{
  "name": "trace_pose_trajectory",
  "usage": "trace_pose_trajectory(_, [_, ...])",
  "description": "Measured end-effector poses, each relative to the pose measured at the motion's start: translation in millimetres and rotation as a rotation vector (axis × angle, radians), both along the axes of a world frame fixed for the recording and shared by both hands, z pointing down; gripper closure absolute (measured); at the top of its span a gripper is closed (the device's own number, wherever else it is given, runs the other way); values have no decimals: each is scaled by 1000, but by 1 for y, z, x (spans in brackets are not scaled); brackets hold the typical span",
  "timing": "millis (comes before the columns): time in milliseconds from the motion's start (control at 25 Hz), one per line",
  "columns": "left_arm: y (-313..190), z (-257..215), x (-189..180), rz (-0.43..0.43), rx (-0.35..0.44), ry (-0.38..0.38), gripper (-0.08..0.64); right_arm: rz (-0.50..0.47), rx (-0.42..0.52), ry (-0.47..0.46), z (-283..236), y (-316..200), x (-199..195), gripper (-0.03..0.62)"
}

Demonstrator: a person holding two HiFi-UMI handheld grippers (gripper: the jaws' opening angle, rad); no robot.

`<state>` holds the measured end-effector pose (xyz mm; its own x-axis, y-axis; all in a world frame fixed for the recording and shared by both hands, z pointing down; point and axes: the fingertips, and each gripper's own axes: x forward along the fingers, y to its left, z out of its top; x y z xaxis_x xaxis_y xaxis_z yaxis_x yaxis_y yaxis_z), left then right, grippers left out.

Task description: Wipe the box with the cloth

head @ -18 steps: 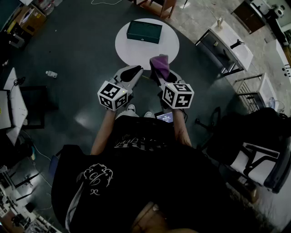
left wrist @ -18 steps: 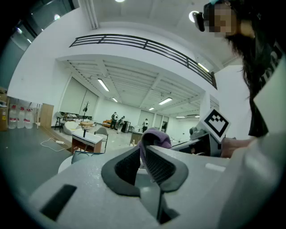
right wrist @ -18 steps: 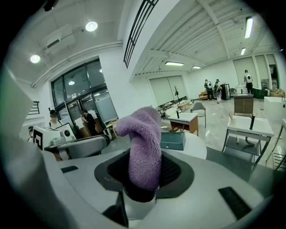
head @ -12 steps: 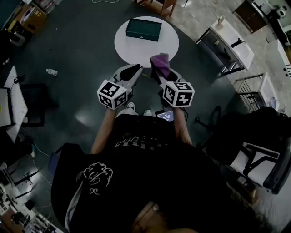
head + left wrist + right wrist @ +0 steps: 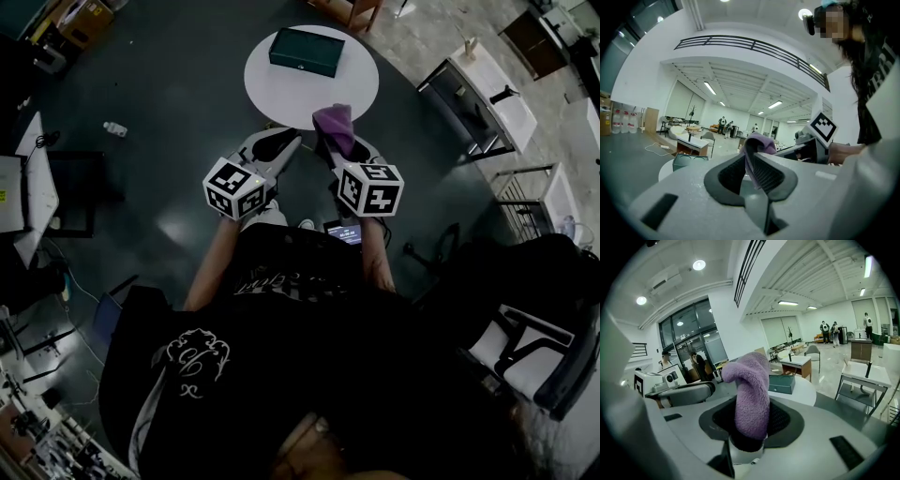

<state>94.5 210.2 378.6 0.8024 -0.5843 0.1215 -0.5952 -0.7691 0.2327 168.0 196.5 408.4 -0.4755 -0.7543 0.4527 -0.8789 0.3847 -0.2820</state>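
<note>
A dark green box [image 5: 305, 52] lies at the far side of a round white table [image 5: 300, 98]; it also shows in the right gripper view [image 5: 782, 383] and the left gripper view [image 5: 689, 161]. A fuzzy purple cloth [image 5: 335, 122] sticks up from my right gripper [image 5: 330, 141], whose jaws [image 5: 751, 423] are shut on its lower end [image 5: 752, 390]. My left gripper [image 5: 281, 141] hovers beside it, apart from the cloth, with its pads nearly touching [image 5: 749, 161] and nothing in them. Both grippers hang in the air at the table's near edge, short of the box.
A white desk with a dark frame [image 5: 478, 94] stands to the right of the table. A wooden chair [image 5: 352, 11] is behind it. A small bottle [image 5: 116, 129] lies on the dark floor at left. Several people stand far off in the hall.
The head view has shifted a little, so table and box sit slightly higher and further right. Both grippers keep the same pose side by side, a touch nearer the table edge.
</note>
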Motion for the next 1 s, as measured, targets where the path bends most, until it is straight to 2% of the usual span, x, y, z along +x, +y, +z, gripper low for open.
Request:
trace_pose_trajectory(280, [-7, 5, -4, -23, -10, -16, 514, -18, -4, -24, 4, -9, -1, 454])
trace_pose_trajectory(560, [-37, 13, -3, -3, -11, -48, 514, -10, -11, -54, 10, -38, 0, 454])
trace_pose_trajectory(720, [-68, 19, -9, 20, -12, -44, 514, 14, -20, -47, 13, -67, -3, 454])
trace_pose_trajectory(880, [-109, 19, -18, 58, -7, -6, 514, 40, -49, -21, 20, -107, -11, 454])
trace_pose_trajectory(1000, [-146, 29, -34, 86, -13, -70, 514, 77, -77, -4, 26, -141, -22, 454])
